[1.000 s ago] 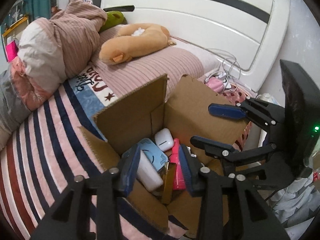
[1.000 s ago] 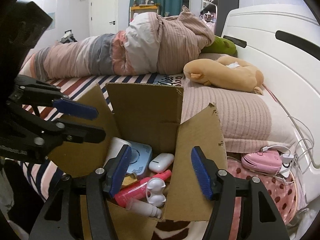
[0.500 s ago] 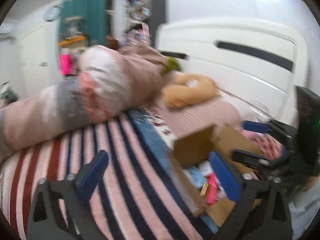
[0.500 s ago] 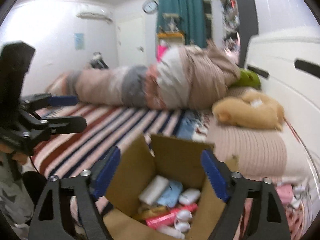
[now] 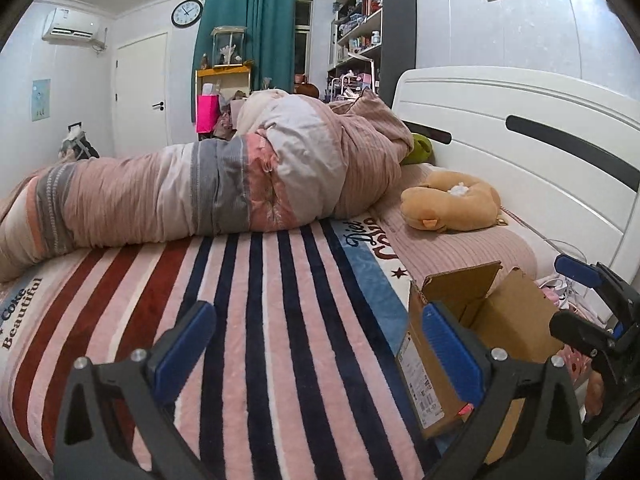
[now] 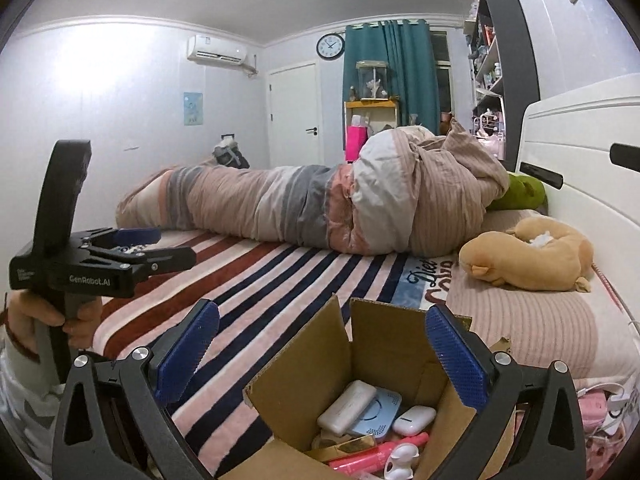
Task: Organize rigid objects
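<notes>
— How were our tongs set at that moment?

— We had the left tongs (image 5: pixel 316 344) spread wide, blue pads far apart, pinching nothing and touching nothing; they hung over the striped blanket (image 5: pixel 256 320) on the bed. Our right tongs (image 6: pixel 320 348) were spread just as wide and empty too, poised above the open cardboard box (image 6: pixel 384 344), clear of its flaps.

— And where did we see the things we were sorting?

— They lay inside the box, which stood on the bed near the white headboard (image 5: pixel 520 140). From the right wrist view we saw a white case (image 6: pixel 347 402) resting on a pale blue device (image 6: pixel 382 408), a small white earbud case (image 6: pixel 414 420) just beside them, a pink tube (image 6: pixel 360 460) lower down, a gold item (image 6: pixel 344 448) next to it, and a white clip-like piece (image 6: pixel 400 464) at the front edge.

— Any writing we could read?

— Yes. The left tongs' body carried "GenRobot.AI" (image 6: pixel 89 279) in the right wrist view. The blanket showed "Coke Beautiful" (image 5: pixel 18 312) at its left edge and "Diet" (image 5: pixel 356 232) near the pillow end. The box had a printed label (image 5: pixel 420 388) on its side, too small for us to read.

— Anything else on the bed?

— A rolled duvet (image 5: pixel 200 196) and a tan plush toy (image 5: pixel 452 204).
</notes>
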The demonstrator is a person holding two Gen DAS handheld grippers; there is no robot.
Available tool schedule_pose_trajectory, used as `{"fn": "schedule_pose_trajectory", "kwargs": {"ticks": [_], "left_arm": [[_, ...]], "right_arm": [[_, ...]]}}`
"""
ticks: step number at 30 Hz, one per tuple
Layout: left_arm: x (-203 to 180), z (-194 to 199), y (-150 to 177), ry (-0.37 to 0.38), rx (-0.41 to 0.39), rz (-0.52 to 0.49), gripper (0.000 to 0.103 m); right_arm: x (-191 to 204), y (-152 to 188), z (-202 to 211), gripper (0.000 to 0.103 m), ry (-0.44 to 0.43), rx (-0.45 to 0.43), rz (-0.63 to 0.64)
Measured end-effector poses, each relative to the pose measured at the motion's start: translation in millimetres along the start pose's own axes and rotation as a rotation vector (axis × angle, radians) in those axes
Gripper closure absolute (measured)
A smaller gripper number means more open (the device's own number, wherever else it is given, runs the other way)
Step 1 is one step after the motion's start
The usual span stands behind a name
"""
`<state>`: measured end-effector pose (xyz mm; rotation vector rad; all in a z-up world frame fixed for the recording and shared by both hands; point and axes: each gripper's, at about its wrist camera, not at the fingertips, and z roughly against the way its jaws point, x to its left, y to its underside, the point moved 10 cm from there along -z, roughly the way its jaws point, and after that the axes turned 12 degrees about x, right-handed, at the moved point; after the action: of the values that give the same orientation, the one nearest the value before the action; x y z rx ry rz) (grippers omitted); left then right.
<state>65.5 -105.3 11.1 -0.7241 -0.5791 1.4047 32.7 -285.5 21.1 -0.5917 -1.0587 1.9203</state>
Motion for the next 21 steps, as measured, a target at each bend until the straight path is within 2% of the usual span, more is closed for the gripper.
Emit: {"fn": "schedule_pose_trajectory", "kwargs": {"ticks": [21], "left_arm": [[-4.0, 9.4, 1.4, -0.025, -0.018, 0.006, 0.001]], "right_arm": [[0.6, 3.5, 3.1, 0.0, 0.0, 0.009, -0.011]]}}
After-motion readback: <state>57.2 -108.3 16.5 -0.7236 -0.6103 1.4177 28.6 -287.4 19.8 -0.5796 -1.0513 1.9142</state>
